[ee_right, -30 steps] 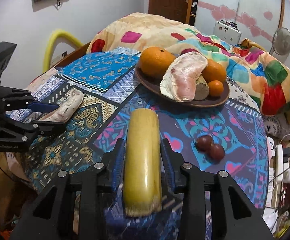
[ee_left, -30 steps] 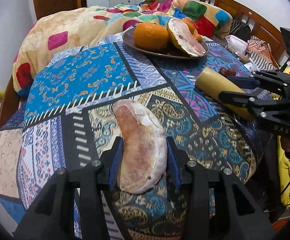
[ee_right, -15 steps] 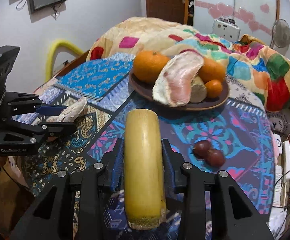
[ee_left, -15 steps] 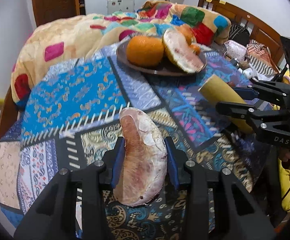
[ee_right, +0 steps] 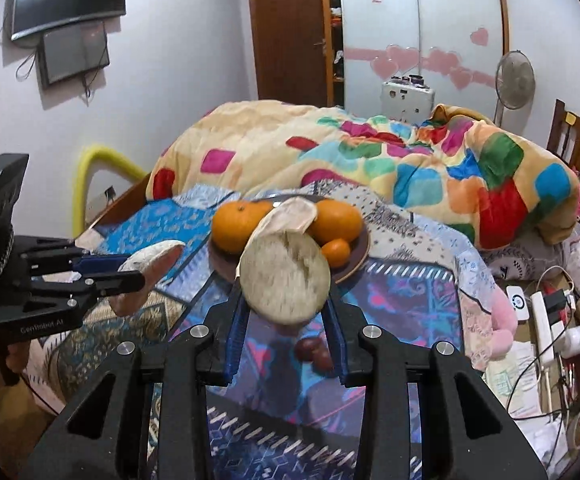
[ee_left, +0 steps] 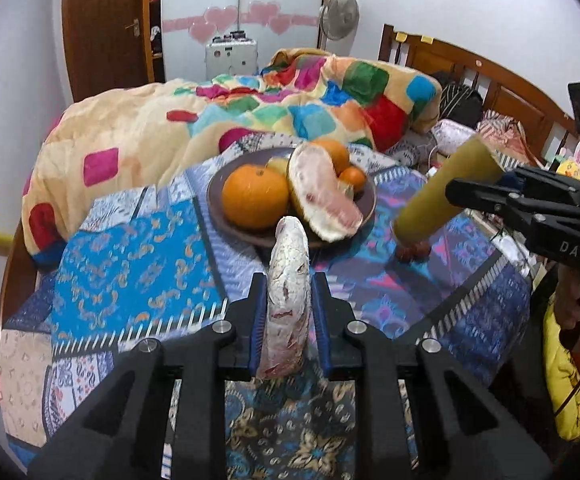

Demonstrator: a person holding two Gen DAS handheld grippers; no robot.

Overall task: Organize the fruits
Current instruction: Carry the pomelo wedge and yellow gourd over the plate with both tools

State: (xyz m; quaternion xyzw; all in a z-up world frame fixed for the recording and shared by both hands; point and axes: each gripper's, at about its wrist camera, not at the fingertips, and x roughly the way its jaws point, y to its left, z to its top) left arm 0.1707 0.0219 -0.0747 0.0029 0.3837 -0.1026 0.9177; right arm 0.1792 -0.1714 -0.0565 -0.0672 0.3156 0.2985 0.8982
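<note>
I count two claws: the left claw (ee_left: 288,300) clamps one pomelo wedge (ee_left: 288,284), and the right claw (ee_right: 285,316) clamps one yellow cylindrical piece (ee_right: 285,284). One brown plate (ee_right: 356,258) sits on the patterned cloth. On it I see three oranges: two large ones (ee_right: 235,224) (ee_right: 338,220) and one small one (ee_right: 336,252), plus one more pomelo wedge (ee_left: 322,196). Two small dark red fruits (ee_right: 314,352) lie touching each other on the cloth. That makes two pomelo wedges in all.
</note>
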